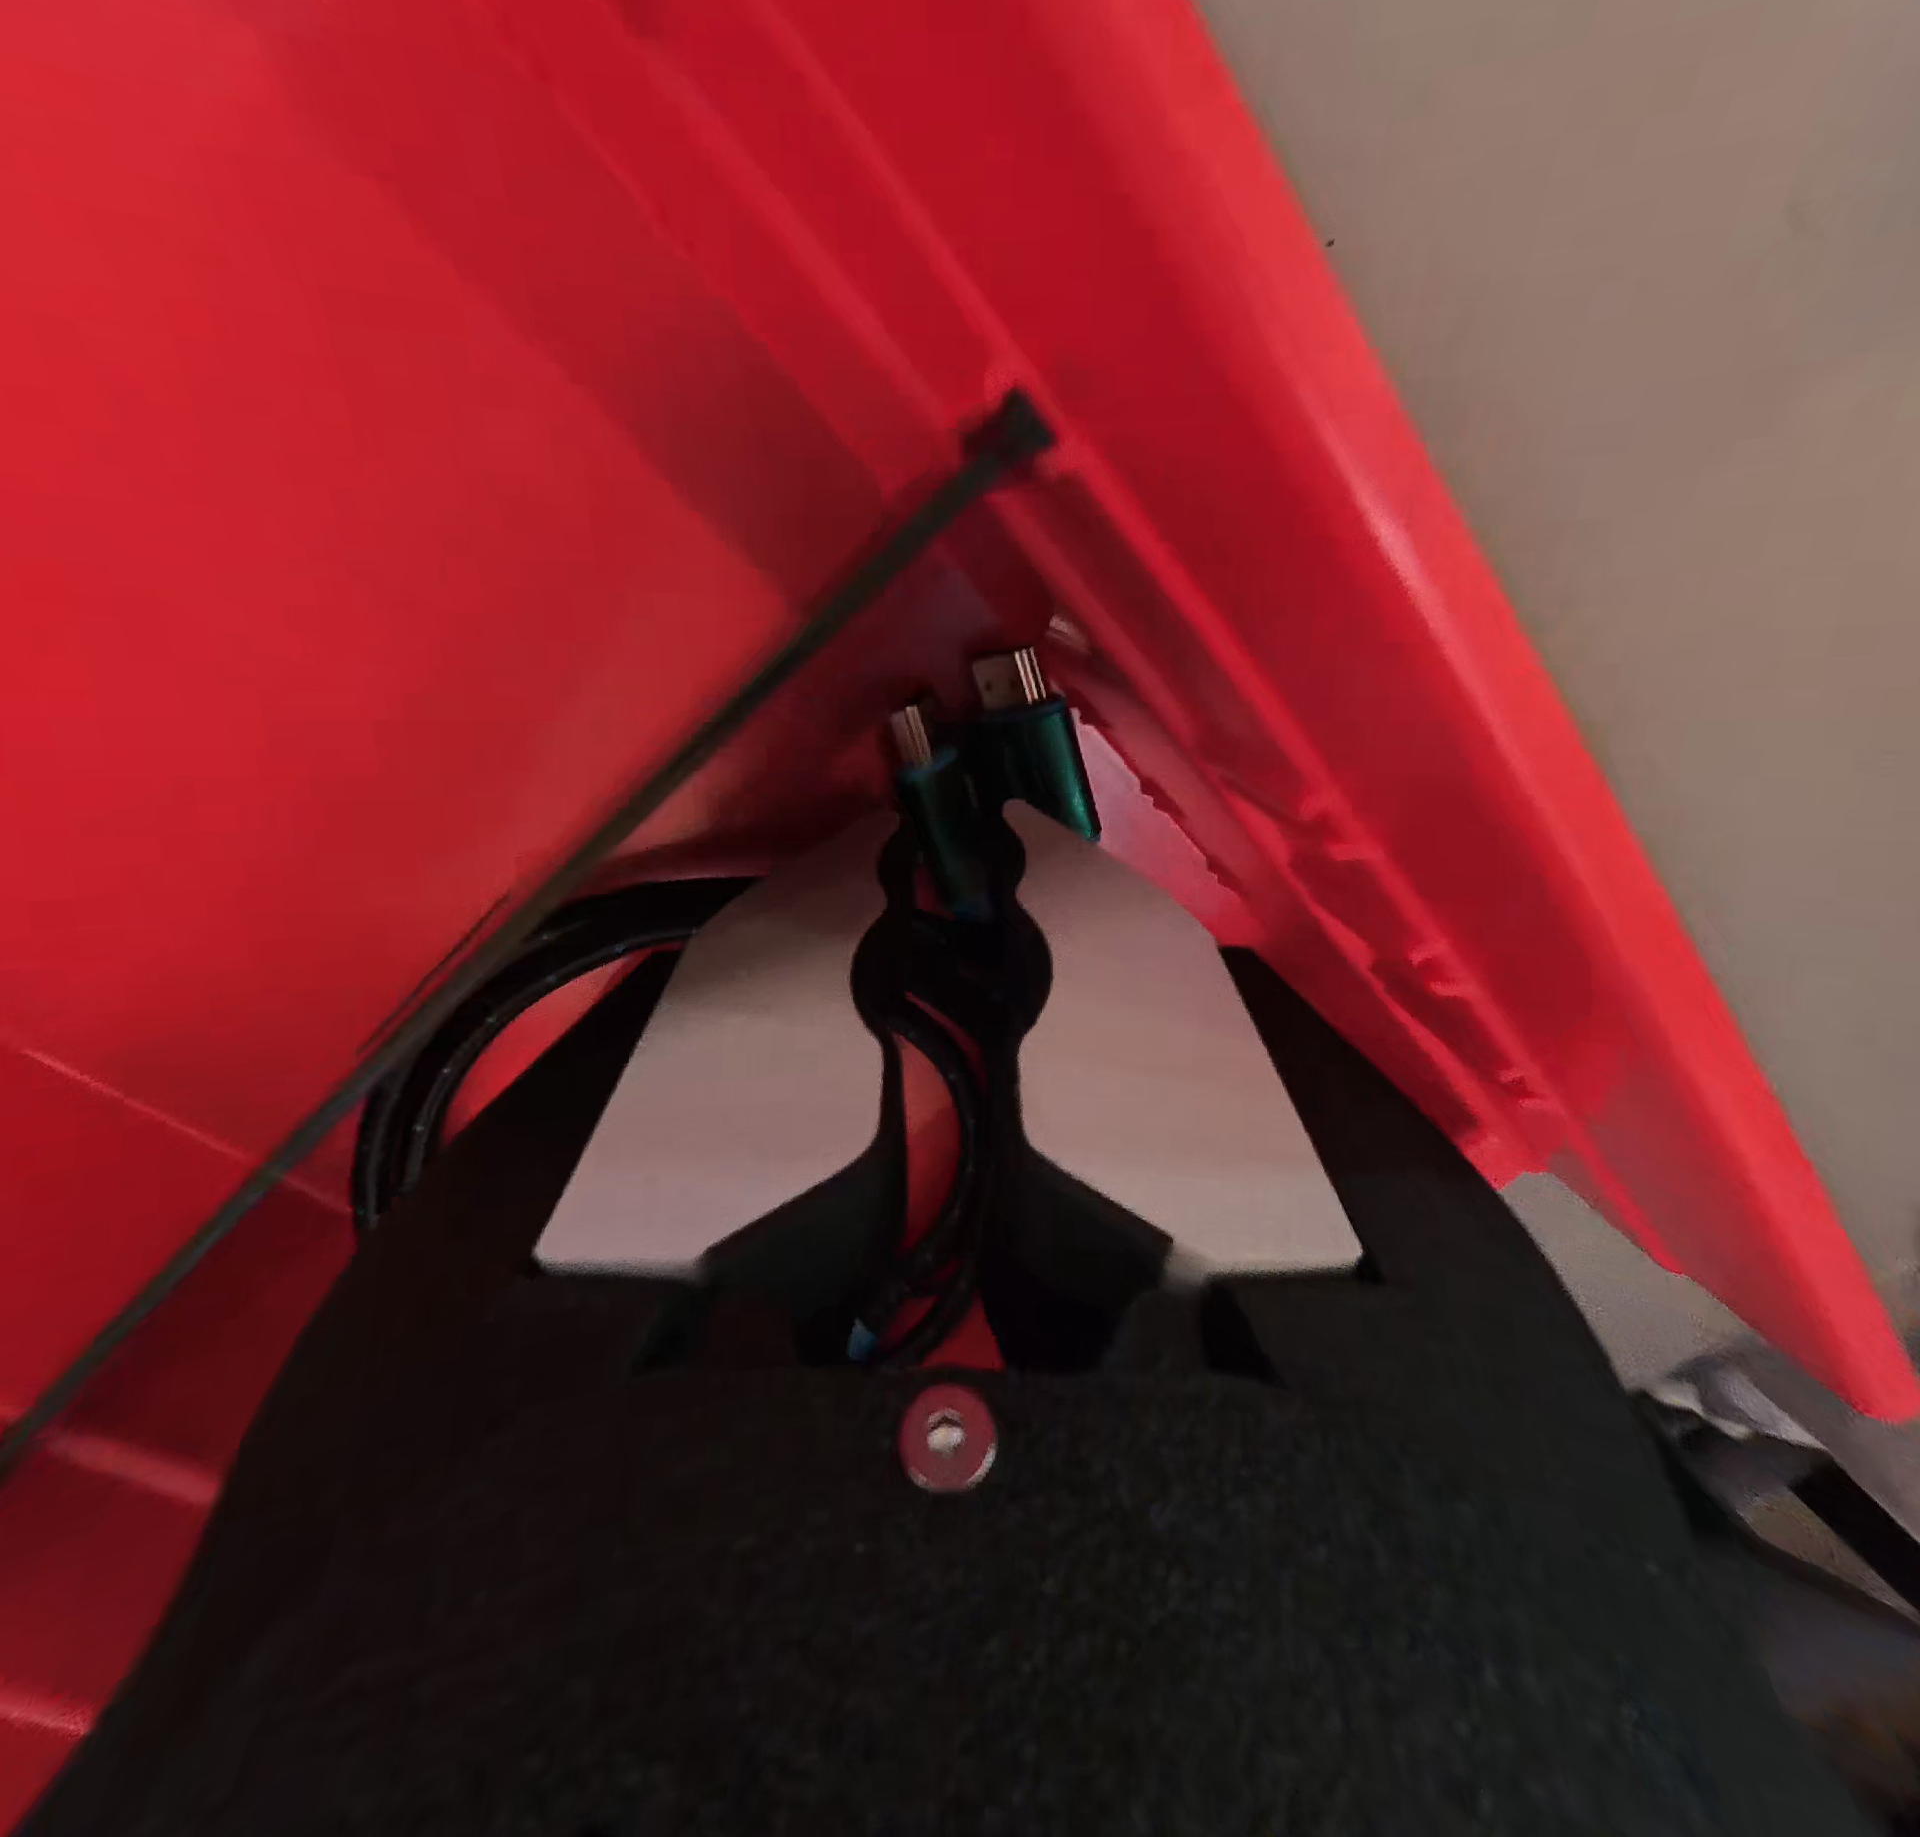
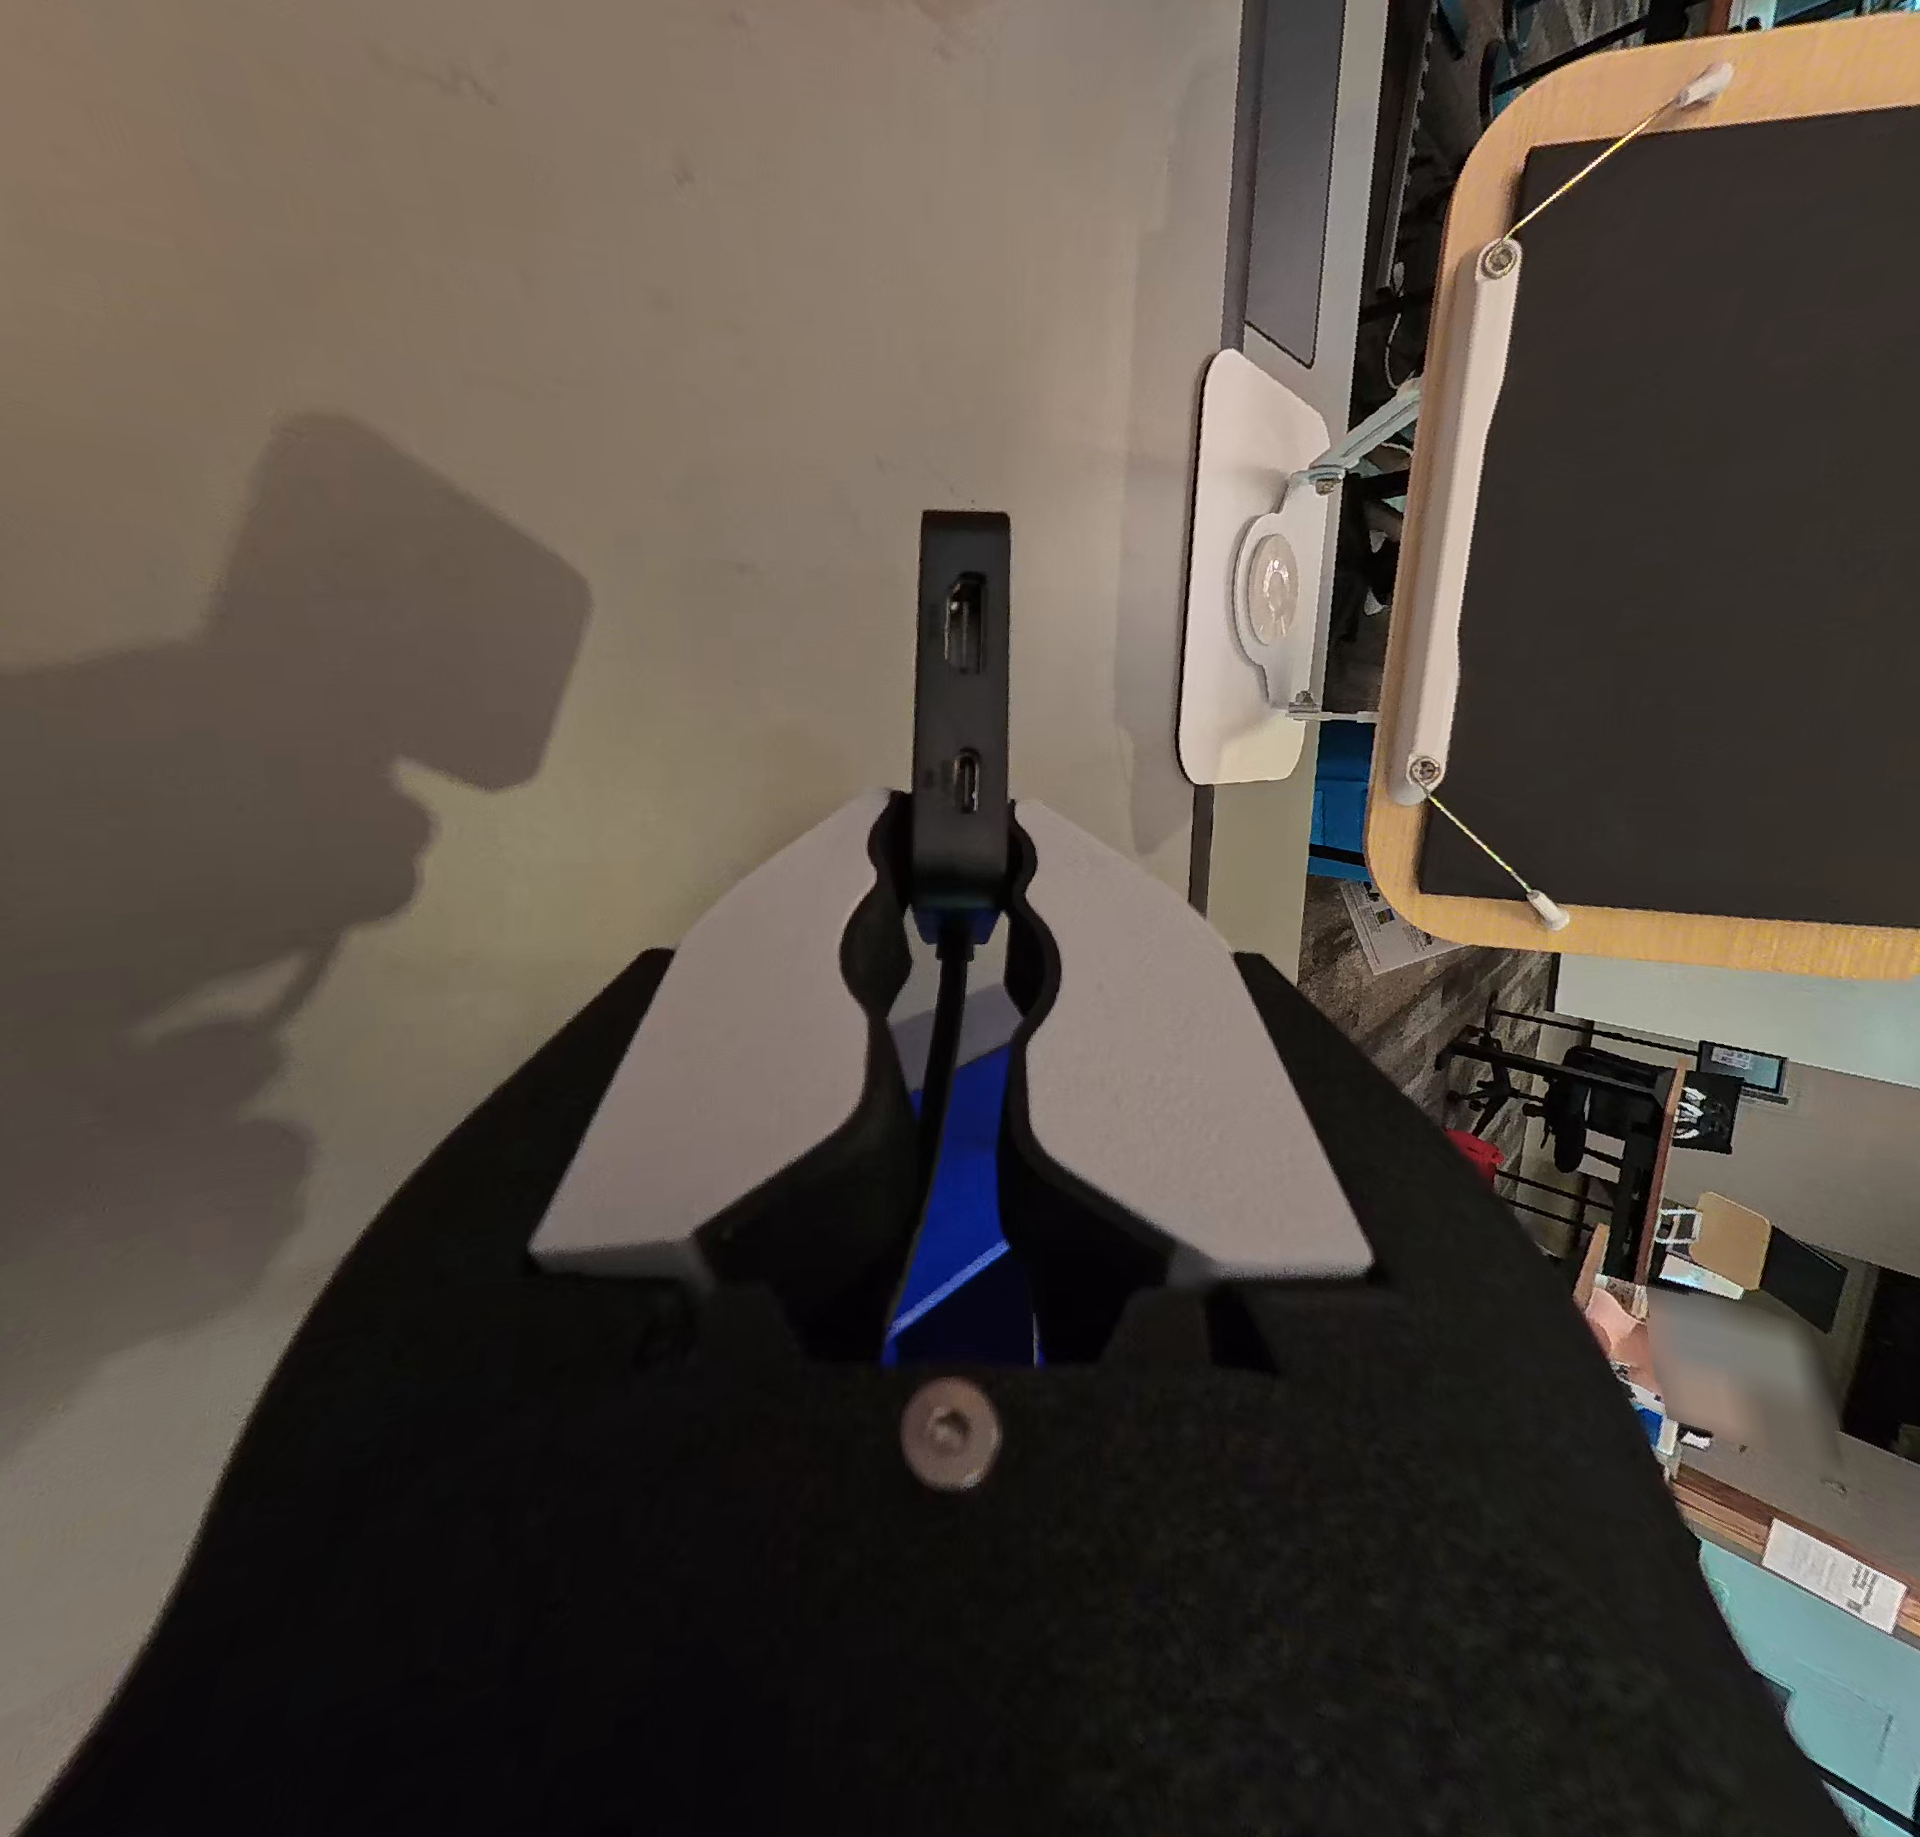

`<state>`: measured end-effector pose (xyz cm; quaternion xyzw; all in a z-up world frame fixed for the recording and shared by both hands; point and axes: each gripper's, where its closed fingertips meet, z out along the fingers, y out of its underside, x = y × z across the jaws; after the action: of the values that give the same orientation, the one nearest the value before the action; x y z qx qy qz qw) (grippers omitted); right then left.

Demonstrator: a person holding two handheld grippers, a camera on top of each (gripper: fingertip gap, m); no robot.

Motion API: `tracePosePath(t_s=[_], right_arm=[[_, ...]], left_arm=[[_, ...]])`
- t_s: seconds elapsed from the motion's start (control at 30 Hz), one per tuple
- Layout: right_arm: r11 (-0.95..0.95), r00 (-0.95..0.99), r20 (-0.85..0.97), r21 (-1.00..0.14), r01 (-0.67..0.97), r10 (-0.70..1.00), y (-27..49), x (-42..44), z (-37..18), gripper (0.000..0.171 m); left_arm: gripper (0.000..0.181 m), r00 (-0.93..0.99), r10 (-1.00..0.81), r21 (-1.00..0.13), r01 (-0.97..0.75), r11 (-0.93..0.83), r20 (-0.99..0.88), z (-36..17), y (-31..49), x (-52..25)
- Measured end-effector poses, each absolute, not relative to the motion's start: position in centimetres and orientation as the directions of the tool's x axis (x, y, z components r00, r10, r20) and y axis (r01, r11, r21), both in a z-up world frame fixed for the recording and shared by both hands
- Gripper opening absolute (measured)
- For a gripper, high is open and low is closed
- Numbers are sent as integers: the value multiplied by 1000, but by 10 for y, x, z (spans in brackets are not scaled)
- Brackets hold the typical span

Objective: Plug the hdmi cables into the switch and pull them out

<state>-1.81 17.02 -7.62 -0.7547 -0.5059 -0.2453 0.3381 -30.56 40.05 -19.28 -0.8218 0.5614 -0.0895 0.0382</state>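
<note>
Left wrist view: my left gripper (image 1: 951,852) has its fingers (image 1: 894,966) drawn in close on the hdmi cables (image 1: 940,1091), which run up the narrow gap between them. Two connectors stand out past the tips, side by side and almost touching: the nearer plug (image 1: 930,800) on the left, the larger plug (image 1: 1029,738) on the right, both with teal-green housings and bare metal ends. Neither end is seated in anything. Slack cable loops out to the left in a black coil (image 1: 447,1039). Close behind the plugs is a red plastic bin (image 1: 416,437), tilted across most of the frame, with a black zip tie (image 1: 644,790) slanting over its face. A pale wall (image 1: 1662,333) shows at upper right. The view is somewhat motion-blurred. Right wrist view: my right gripper (image 2: 956,852) has its fingers (image 2: 878,914) closed tight on the lower end of the switch (image 2: 964,686), a slim black box held upright, edge-on to the camera. Its exposed edge shows an hdmi port (image 2: 966,624) above and a smaller oval port (image 2: 968,779) below; both are unoccupied. A black lead (image 2: 945,1018) leaves the bottom of the switch and passes back between the fingers. Behind is a beige wall bearing a shadow (image 2: 291,748); at right hangs a wood-framed dark board (image 2: 1683,499) and a white mount (image 2: 1252,572).
</note>
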Motion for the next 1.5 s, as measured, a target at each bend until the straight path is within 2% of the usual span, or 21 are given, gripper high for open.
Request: tracePosePath(t_s=[0.1,0.17,0.27,0.4,0.53,0.67,0.73,0.8,0.9,1.03,1.1,1.17,1.3,1.5], right_arm=[[-257,370,715,-267,929,593,170,-19,-73,15],[-250,365,721,-267,931,589,169,-20,-70,15],[-244,364,731,-270,931,578,167,-22,-63,15],[-231,369,739,-287,930,563,164,-23,-54,15],[-219,363,751,-289,932,552,161,-26,-46,15],[-201,363,755,-303,932,546,158,-32,-39,15],[-194,361,759,-305,932,541,157,-33,-37,15],[-188,359,763,-307,933,537,156,-35,-34,15],[-166,356,772,-317,934,526,155,-38,-30,15],[-121,345,778,-333,935,525,156,-48,-30,15],[-116,332,778,-321,940,534,158,-51,-34,15],[-115,316,779,-304,946,541,159,-54,-38,15],[-119,319,774,-305,945,547,160,-54,-39,15],[-142,330,764,-304,942,554,157,-47,-44,15]], left_arm=[[12,342,-935,-246,-902,-355,93,-187,400,-305],[12,322,-941,-349,-874,-338,104,-170,398,-301],[12,232,-965,-553,-792,-258,118,-121,390,-295],[10,179,-975,-785,-581,-215,134,-38,392,-298],[10,59,-982,-916,-356,-186,177,26,380,-301],[10,-36,-976,-964,-169,-204,213,71,362,-301],[10,-103,-965,-967,-107,-230,241,89,342,-301],[10,-161,-947,-957,-125,-261,280,94,311,-300],[10,-228,-906,-907,-318,-277,356,66,242,-291],[10,-226,-818,-676,-695,-245,529,-20,163,-287],[10,-178,-802,-543,-815,-205,570,-67,146,-284],[10,-158,-782,-462,-868,-181,603,-99,132,-276],[10,-159,-861,-402,-914,-58,484,-149,124,-256],[9,-282,-941,-486,-859,161,187,-184,121,-234]])
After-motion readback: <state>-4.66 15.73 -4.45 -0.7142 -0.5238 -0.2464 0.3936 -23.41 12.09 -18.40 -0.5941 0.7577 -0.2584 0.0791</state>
